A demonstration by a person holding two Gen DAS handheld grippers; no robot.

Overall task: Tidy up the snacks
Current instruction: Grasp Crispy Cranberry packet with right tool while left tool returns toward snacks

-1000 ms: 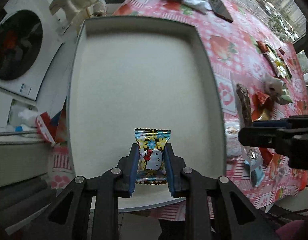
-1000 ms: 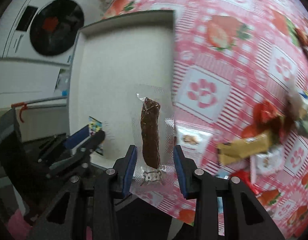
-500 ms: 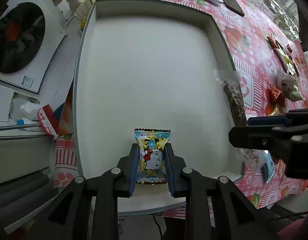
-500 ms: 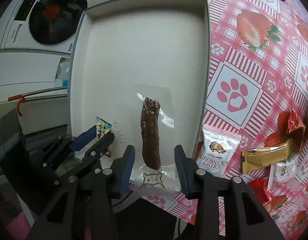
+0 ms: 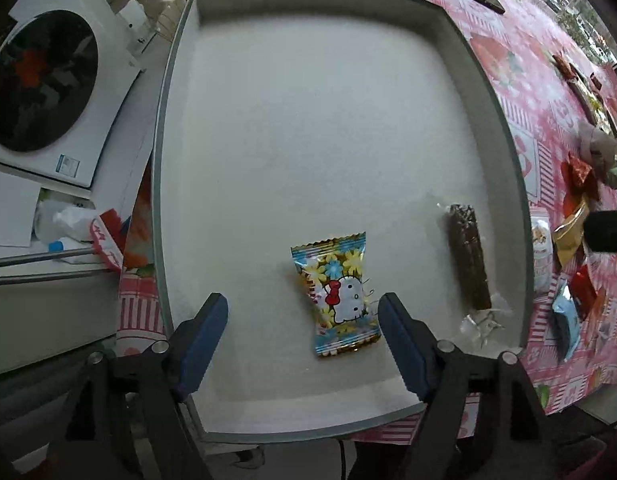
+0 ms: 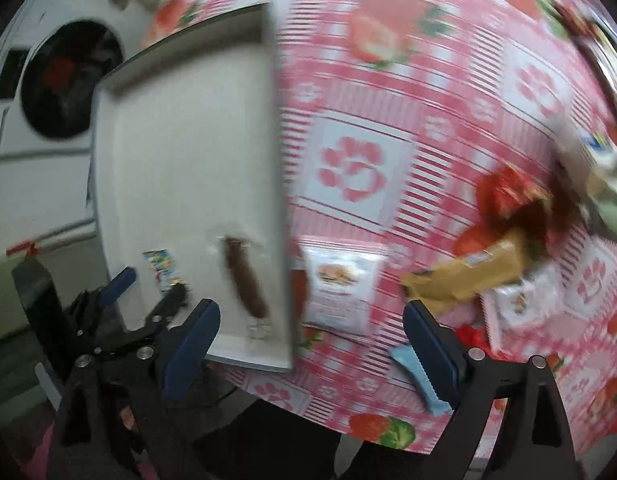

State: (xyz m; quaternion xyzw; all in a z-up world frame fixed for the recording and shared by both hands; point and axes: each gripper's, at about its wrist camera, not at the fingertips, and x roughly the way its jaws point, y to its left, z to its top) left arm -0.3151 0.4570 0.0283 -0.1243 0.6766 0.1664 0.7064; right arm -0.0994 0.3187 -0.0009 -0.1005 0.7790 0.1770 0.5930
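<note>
Left wrist view: left gripper (image 5: 302,338) just sprang wide, candy packet (image 5: 335,299) lying loose in the tray (image 5: 504,128) beside the sausage stick (image 5: 469,261); right gripper (image 6: 311,344), also just opened and empty, should lift clear before reaching for the table (image 6: 408,92) snacks.

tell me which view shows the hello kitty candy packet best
The left wrist view: the Hello Kitty candy packet lies sharp and whole in the white tray. The right wrist view shows it small, blurred, partly hidden.
</note>
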